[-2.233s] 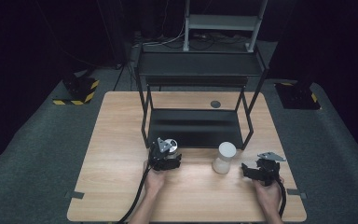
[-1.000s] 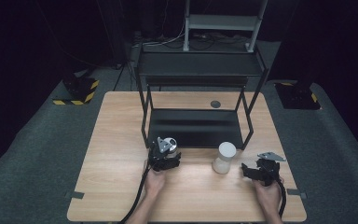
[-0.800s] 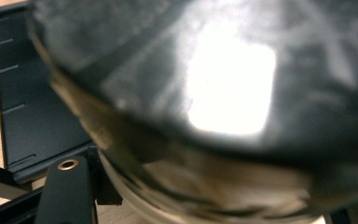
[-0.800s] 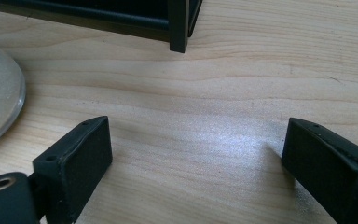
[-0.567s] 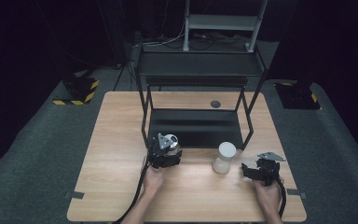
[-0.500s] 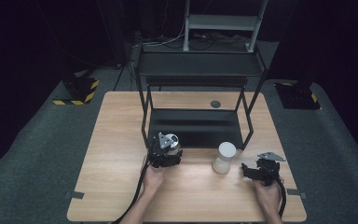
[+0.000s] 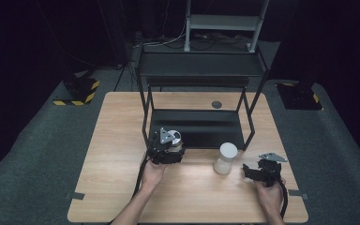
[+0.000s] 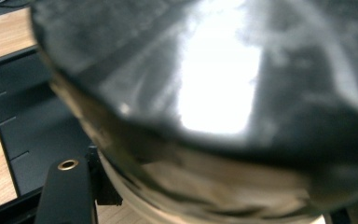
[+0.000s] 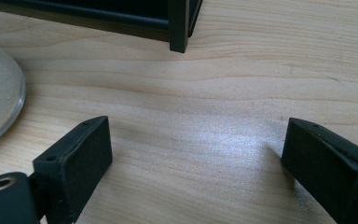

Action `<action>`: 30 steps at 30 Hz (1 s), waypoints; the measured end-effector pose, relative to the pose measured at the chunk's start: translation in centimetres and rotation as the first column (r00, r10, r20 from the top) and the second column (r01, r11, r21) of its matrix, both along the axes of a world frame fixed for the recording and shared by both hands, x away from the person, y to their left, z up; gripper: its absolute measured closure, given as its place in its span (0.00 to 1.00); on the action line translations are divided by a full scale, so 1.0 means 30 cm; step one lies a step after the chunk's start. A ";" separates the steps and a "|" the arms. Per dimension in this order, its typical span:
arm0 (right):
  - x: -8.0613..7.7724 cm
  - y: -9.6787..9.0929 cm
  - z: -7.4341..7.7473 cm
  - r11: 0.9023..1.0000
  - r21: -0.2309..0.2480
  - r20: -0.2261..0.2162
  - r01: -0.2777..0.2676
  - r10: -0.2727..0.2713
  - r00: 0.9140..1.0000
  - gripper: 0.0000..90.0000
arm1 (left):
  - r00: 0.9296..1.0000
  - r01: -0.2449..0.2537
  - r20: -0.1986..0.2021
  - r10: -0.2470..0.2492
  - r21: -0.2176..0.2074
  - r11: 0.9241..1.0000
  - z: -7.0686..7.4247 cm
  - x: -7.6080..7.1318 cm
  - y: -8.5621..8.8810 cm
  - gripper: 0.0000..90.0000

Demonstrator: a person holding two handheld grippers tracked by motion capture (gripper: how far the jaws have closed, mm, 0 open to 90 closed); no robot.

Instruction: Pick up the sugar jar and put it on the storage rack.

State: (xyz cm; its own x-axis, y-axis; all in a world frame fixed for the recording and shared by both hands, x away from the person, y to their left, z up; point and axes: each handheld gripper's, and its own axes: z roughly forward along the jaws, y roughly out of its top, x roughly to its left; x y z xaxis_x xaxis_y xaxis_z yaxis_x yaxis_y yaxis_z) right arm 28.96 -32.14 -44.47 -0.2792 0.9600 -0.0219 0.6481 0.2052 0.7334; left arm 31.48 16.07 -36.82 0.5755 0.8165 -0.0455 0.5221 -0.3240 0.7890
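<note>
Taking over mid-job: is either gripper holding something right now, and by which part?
The left gripper holds a shiny jar, clamped around its body near the black rack. The right gripper holds nothing; its fingers stand apart over the table.

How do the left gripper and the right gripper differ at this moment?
The left gripper is closed on a dark-lidded jar, while the right gripper stands open with only bare table between its jaws. The left sits at the black rack's front edge; the right sits apart, right of the white container. Both are hand-held.
</note>
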 end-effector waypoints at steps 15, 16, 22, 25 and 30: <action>0.000 0.000 0.000 1.000 0.000 0.000 0.001 -0.001 1.000 0.09 | 0.999 0.030 -0.019 -0.030 0.003 1.000 0.084 0.019 0.000 0.34; 0.000 0.000 0.000 1.000 0.000 0.000 0.000 0.000 1.000 0.09 | 0.999 0.031 -0.019 -0.031 0.000 1.000 0.089 0.019 0.000 0.34; 0.000 0.000 0.000 1.000 0.000 0.000 0.000 0.000 1.000 0.09 | 0.999 0.043 -0.007 -0.043 0.001 0.999 0.131 0.021 0.005 0.34; 0.000 0.000 0.000 1.000 0.001 0.000 0.001 -0.001 1.000 0.09 | 0.999 0.048 0.006 -0.049 0.003 0.999 0.152 0.020 0.008 0.34; 0.000 0.000 0.000 1.000 0.001 0.000 0.000 0.000 1.000 0.09 | 0.998 0.056 0.013 -0.056 -0.008 0.998 0.183 0.026 0.016 0.34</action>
State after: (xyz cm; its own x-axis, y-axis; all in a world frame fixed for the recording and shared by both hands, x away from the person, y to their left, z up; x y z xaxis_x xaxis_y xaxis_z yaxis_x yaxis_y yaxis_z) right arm 28.96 -32.13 -44.46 -0.2787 0.9601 -0.0211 0.6484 0.2044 0.7333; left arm 32.25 16.55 -31.33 0.6212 0.7824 -0.0440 0.4927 -0.3463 0.7984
